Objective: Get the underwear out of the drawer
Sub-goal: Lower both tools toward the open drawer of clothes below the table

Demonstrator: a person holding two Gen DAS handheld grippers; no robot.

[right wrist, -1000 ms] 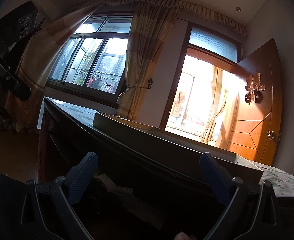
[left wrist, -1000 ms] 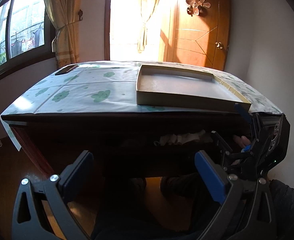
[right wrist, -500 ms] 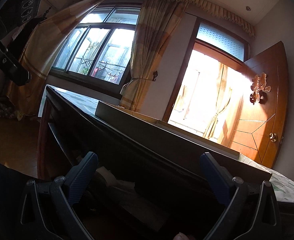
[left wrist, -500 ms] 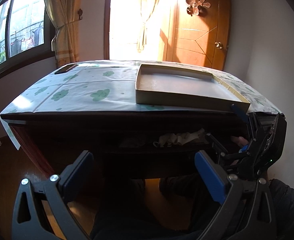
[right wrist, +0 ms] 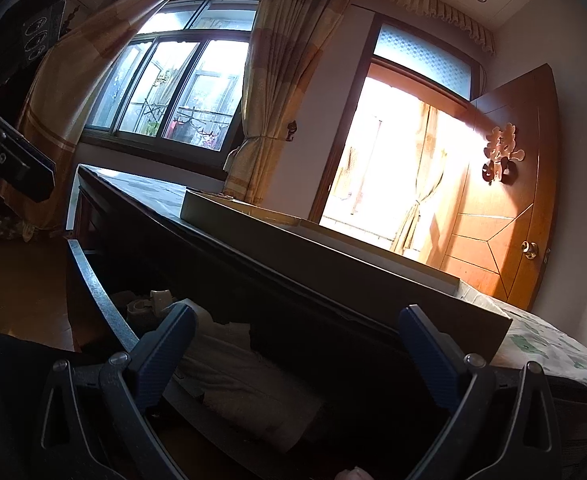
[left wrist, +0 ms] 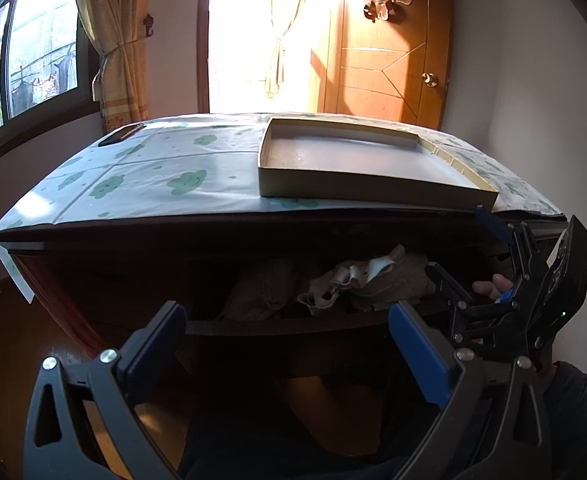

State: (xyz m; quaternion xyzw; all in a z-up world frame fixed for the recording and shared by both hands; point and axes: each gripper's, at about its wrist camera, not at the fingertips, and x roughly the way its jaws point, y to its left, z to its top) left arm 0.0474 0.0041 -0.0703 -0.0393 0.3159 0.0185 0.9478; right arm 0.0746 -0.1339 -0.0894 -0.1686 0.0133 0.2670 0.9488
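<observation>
A dark wooden drawer (left wrist: 293,326) stands pulled out under the table top. Pale beige underwear (left wrist: 349,280) lies bunched inside it; it also shows in the right wrist view (right wrist: 245,376) as light folded cloth. My left gripper (left wrist: 285,344) is open and empty, in front of the drawer's front edge. My right gripper (right wrist: 293,344) is open and empty, low at the drawer's right end, above the cloth. The right gripper also shows at the right in the left wrist view (left wrist: 469,248), jaws apart beside the drawer.
A shallow cardboard tray (left wrist: 373,188) sits on the table's patterned cloth (left wrist: 153,184). A dark phone (left wrist: 119,135) lies at the far left corner. A wooden door (left wrist: 389,64) and a window (right wrist: 173,92) stand behind. The person's legs are below.
The drawer has slid out toward me, and more of the underwear shows. The right gripper has come back with it. The left gripper has stayed where it was.
</observation>
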